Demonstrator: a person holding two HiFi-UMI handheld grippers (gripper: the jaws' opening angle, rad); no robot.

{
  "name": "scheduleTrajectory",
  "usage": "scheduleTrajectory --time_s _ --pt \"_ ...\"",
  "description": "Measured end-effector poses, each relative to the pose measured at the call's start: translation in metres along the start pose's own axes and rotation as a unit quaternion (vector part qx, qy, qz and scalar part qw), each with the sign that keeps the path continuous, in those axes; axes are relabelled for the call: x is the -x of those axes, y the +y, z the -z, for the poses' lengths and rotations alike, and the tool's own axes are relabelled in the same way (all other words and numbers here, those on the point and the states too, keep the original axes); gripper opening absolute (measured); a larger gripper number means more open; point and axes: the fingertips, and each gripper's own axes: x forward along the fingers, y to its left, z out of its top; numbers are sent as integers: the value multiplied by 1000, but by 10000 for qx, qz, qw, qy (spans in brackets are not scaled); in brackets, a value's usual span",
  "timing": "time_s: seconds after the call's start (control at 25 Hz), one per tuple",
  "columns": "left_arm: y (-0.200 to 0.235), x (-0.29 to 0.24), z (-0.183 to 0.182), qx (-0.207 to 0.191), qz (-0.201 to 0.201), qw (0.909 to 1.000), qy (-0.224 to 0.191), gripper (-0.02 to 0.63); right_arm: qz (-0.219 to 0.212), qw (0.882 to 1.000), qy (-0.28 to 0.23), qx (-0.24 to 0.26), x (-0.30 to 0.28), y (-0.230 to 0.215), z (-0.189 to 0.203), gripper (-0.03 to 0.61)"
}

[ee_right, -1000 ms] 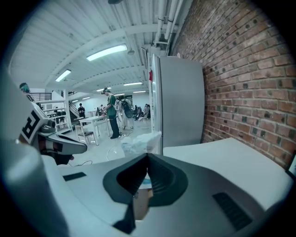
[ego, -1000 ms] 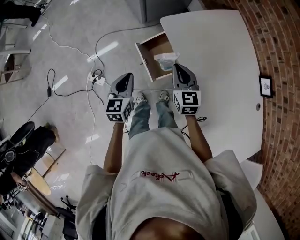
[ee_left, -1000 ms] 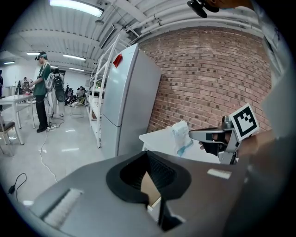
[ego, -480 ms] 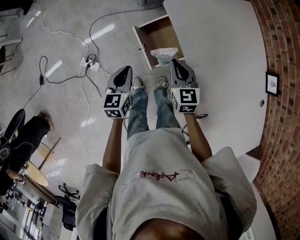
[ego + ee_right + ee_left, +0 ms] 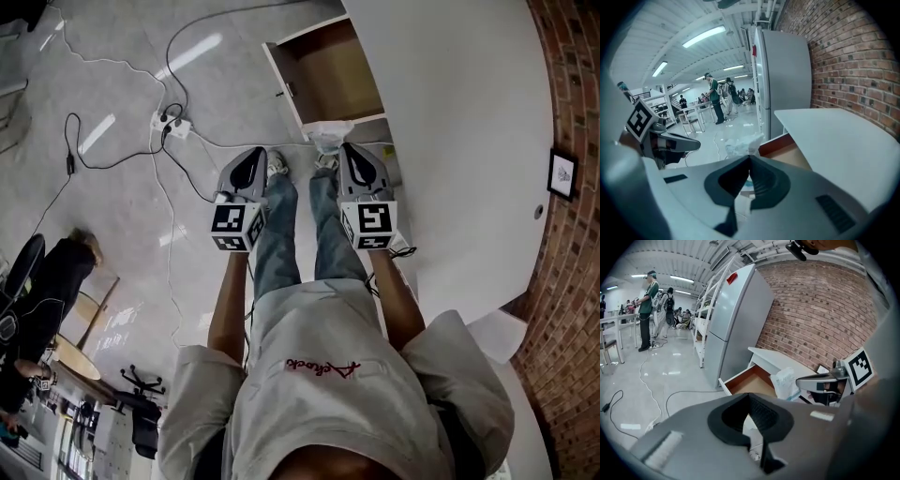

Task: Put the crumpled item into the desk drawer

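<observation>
The left tool (image 5: pixel 749 397) is kept closed, with nothing between its jaws. The right tool (image 5: pixel 749 158), beside it, is clenched on the white crumpled item (image 5: pixel 740 144), which is pinched at the jaw tips. Just beyond the tips, the open desk drawer (image 5: pixel 789 153) is seen under the white tabletop (image 5: pixel 834 136).

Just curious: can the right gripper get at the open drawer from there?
Probably yes: the right gripper, shut on the crumpled item, is by the drawer's near rim, with nothing between.
</observation>
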Motion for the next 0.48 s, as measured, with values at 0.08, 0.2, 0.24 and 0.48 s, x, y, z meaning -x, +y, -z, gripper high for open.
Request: scheduleTrajectory --time_s 0.08,0.2,0.24,0.48 --pt "5 -6 11 26 13 10000 60 9 -18 10000 78 6 -7 3 13 12" --pt "8 -17 26 51 68 9999 104 9 -8 9998 184 10 -16 1 31 12" --pt "9 -20 30 52 86 9999 112 9 0 9998 216 10 -19 1 37 12" --pt "13 -37 44 148 137 9997 137 9 47 9996 294 25 -37 -6 56 12"
